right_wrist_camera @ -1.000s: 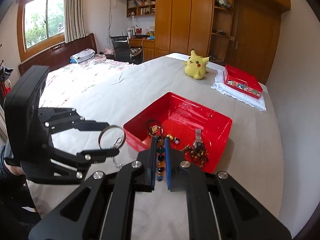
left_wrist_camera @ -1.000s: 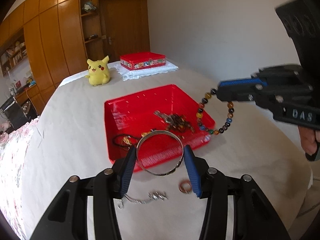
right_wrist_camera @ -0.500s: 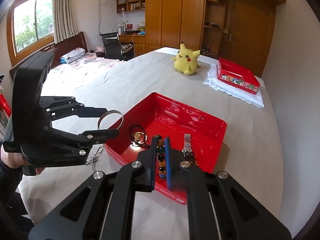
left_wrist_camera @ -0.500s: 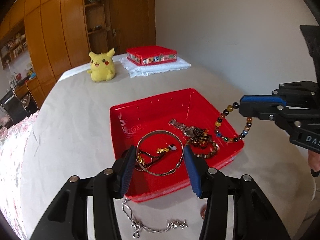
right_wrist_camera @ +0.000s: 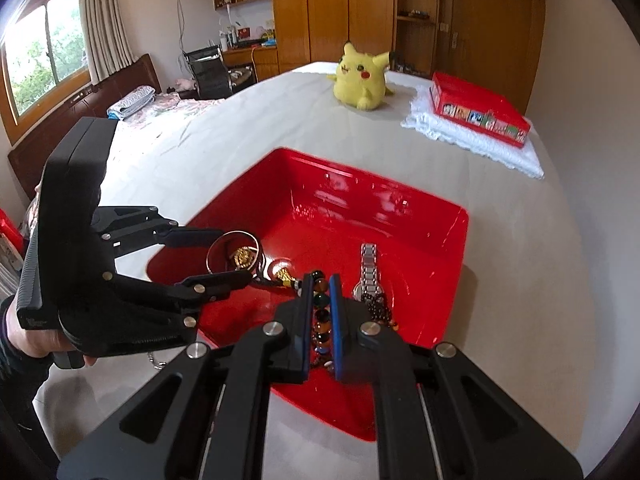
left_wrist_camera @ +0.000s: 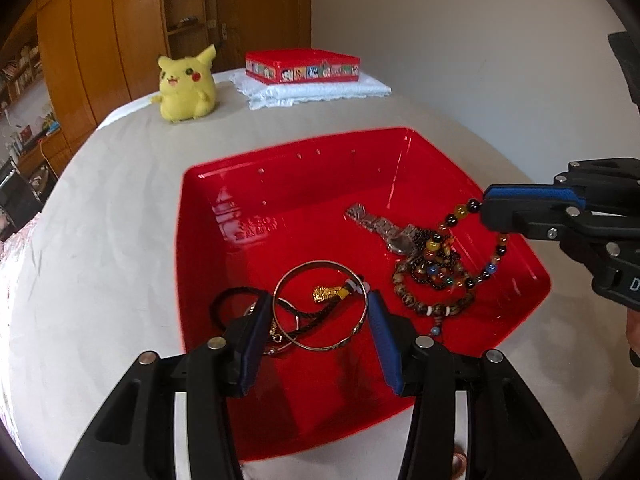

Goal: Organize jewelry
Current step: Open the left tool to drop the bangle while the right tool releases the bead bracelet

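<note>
A red plastic tray (left_wrist_camera: 280,184) sits on the grey cloth; it also shows in the right wrist view (right_wrist_camera: 420,216). My left gripper (left_wrist_camera: 318,316) is shut on a silver bangle (left_wrist_camera: 320,268) and holds it over the tray's near left part. My right gripper (right_wrist_camera: 321,292) is shut on a multicoloured bead bracelet (left_wrist_camera: 492,264), which hangs over the tray's right side. In the tray lie a silver watch (left_wrist_camera: 380,226), a brown bead string (left_wrist_camera: 432,304), a black cord with a gold charm (left_wrist_camera: 326,294) and a black hair tie (left_wrist_camera: 224,300).
A yellow plush toy (left_wrist_camera: 186,84) and a red box (left_wrist_camera: 304,66) on a white cloth (left_wrist_camera: 320,90) stand at the far end. A thin chain (right_wrist_camera: 154,360) lies on the cloth by the tray, under the left gripper. Wooden cabinets line the back.
Both grippers have moved forward and down over the tray with their jewelry still held. The bangle and the bead bracelet now hang above the tray's inside.
</note>
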Available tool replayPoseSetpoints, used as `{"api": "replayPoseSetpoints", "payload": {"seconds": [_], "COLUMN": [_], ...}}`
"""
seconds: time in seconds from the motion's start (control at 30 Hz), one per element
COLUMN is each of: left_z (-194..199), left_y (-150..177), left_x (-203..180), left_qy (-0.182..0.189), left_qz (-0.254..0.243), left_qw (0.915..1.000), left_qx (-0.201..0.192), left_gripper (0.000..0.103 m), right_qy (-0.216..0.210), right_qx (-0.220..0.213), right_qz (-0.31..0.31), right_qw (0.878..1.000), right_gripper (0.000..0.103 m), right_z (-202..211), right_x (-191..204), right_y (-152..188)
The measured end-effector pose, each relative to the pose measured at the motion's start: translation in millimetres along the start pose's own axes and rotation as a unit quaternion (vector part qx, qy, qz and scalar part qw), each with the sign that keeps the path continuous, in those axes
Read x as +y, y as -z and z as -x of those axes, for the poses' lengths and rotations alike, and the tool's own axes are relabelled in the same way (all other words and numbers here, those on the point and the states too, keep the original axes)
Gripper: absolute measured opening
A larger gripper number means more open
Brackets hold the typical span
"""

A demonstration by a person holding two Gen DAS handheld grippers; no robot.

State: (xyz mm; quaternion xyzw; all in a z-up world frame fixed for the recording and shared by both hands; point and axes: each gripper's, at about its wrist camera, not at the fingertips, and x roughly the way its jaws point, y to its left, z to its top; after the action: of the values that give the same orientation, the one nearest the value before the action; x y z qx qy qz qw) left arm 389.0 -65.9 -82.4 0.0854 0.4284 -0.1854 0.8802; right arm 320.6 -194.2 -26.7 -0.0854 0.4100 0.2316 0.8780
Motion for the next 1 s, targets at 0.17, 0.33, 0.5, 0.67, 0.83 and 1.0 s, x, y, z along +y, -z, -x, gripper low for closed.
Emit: {"api": "replayPoseSetpoints", "payload": {"seconds": [0.17,0.33,0.5,0.67,0.83,1.0], "left_z": [-10,-13,-20,-24,-21,-17], "left_y": [2,5,6,6,6,9], "left_x": [-1,-5,-5,-3,-8,-6], "left_qy": [0.000,-0.002,0.000,0.004,0.000,-0.004], "left_qz": [-0.004,-0.009,-0.008,-0.001,-0.008,-0.004], "left_qw": [1.0000,0.9999,0.9999,0.9999,0.9999,1.0000], "left_qx": [0.004,0.005,0.011,0.012,0.008,0.005], "left_gripper": [0.049,0.049,0.049,0.052,0.067,0.071], "right_qy": [-0.006,-0.011,-0.017,-0.015,-0.012,-0.012], "right_qx": [0.011,0.021,0.034,0.035,0.033,0.026], "right_qz": [-0.004,-0.007,-0.007,-0.014,-0.016,-0.024], "right_qw": [1.000,1.000,0.999,0.999,0.999,0.999], "right_gripper": [0.006,0.006,0.007,0.032,0.035,0.037], "right_z": [-18,-35,-47,-50,-45,-36], "right_x": [-2,-4,-2,-3,-4,-8], "right_y": [6,11,18,23,27,30]}}
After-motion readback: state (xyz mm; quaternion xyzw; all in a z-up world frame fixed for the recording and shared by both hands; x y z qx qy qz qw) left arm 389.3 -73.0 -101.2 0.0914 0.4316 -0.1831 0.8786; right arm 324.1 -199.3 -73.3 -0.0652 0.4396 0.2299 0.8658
